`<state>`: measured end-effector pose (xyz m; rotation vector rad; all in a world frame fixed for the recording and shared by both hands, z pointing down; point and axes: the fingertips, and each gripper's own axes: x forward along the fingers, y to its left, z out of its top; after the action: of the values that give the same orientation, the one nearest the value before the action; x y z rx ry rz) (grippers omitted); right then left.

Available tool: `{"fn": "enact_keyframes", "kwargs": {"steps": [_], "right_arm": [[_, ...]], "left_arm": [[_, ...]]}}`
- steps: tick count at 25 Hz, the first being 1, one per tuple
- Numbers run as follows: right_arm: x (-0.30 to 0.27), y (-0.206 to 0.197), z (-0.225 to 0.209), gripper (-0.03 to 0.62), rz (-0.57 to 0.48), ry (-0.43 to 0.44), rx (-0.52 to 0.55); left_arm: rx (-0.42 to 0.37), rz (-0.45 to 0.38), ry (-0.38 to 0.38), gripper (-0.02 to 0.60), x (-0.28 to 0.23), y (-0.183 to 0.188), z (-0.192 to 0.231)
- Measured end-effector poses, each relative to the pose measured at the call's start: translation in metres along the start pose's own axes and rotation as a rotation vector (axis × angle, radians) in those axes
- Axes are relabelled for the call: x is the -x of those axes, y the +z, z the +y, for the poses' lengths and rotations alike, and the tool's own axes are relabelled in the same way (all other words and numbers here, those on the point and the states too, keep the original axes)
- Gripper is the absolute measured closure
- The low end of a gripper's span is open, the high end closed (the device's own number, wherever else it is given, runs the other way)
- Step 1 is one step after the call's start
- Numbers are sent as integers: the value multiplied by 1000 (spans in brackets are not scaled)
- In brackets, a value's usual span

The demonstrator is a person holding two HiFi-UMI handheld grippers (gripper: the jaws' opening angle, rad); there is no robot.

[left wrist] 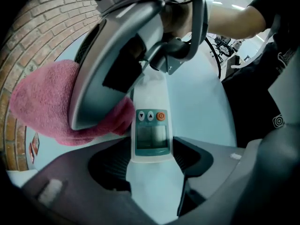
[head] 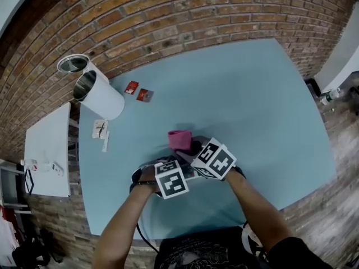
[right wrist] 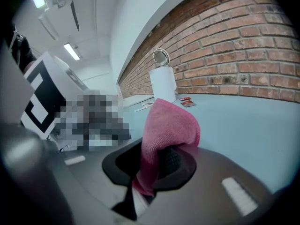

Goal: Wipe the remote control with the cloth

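A white remote control [left wrist: 151,130] with a small screen and an orange button lies lengthwise between the jaws of my left gripper [left wrist: 152,165], which is shut on its sides from above. My right gripper [right wrist: 154,165] is shut on a pink cloth [right wrist: 168,125]. In the left gripper view the cloth [left wrist: 47,102] bulges beneath the right gripper's grey finger [left wrist: 108,55] and rests against the remote's left edge by the buttons. In the head view both grippers [head: 171,178] [head: 215,159] meet at the table's near middle, with the cloth [head: 179,140] just beyond them and the remote hidden underneath.
The light blue table [head: 252,105] stands against a brick wall. Two white cylinders [head: 98,94] stand at its far left corner, with two red packets [head: 138,91] and a small white card [head: 100,129] near them. A white side table [head: 47,150] is at the left.
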<state>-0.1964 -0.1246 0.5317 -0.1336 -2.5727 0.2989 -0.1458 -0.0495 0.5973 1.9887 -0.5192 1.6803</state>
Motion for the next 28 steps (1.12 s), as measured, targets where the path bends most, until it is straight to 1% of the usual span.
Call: {"fn": "enact_keyframes", "kwargs": {"steps": [7,21,28], "right_arm": [[18,-9,-16,531,-24,-14,-49],[56,-26,-43,531,-49,-61,-95],[76,-37,-58,530,-66,-107,-132]], "left_arm": [[2,25,-5,298,-1,-1,1],[14,60,-6,299,-1,-4,2],[18,51,-5,299,-2,-4,2]]}}
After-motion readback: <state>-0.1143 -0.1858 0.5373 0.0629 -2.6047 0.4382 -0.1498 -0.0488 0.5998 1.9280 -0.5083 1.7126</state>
